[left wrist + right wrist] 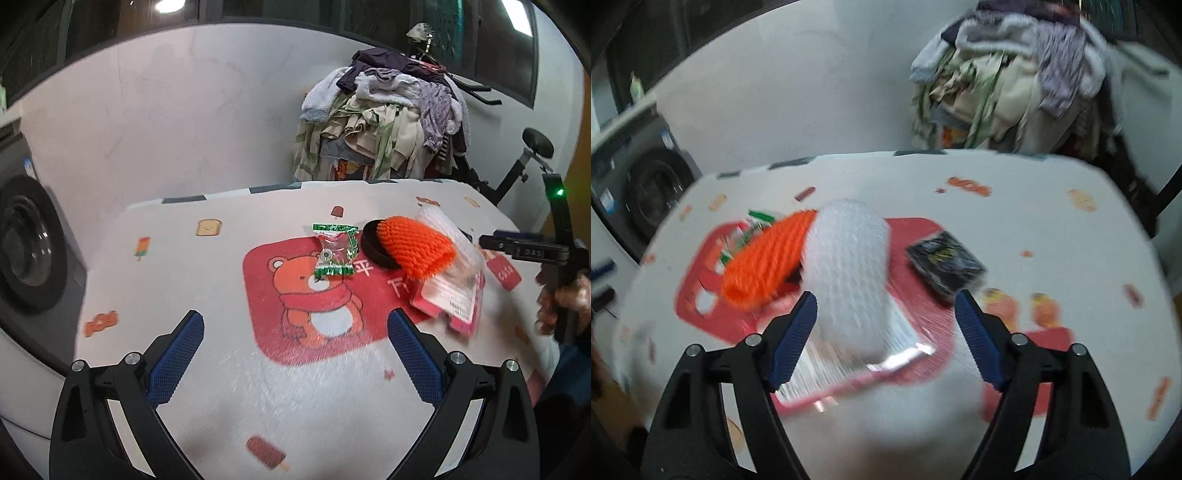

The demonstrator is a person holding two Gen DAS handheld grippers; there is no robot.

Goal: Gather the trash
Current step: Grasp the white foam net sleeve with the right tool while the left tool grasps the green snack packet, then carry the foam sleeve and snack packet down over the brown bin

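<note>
Trash sits bunched mid-table on the bear-print cloth (229, 236): green-edged clear candy wrapper (335, 250), black round lid (375, 245) w/ orange foam net sleeve (417, 247) over it, white foam net sleeve (849, 266) beside the orange one, both partly on a pink-edged flat packet (849, 365); small black packet (945, 263) lies apart, to the right.

Right gripper (886, 332): jaws spread, nothing pinched; white net lies between them, near the left pad, contact unclear thru blur. Left gripper (295, 350): jaws spread wide, empty, over bare cloth short of the wrapper.

Likely step: grab the white net. Tips: center it btw pads, close on the net's body only, not the packet under it; foam squashes, so close fully. Left hand best suited for the wrapper.
</note>
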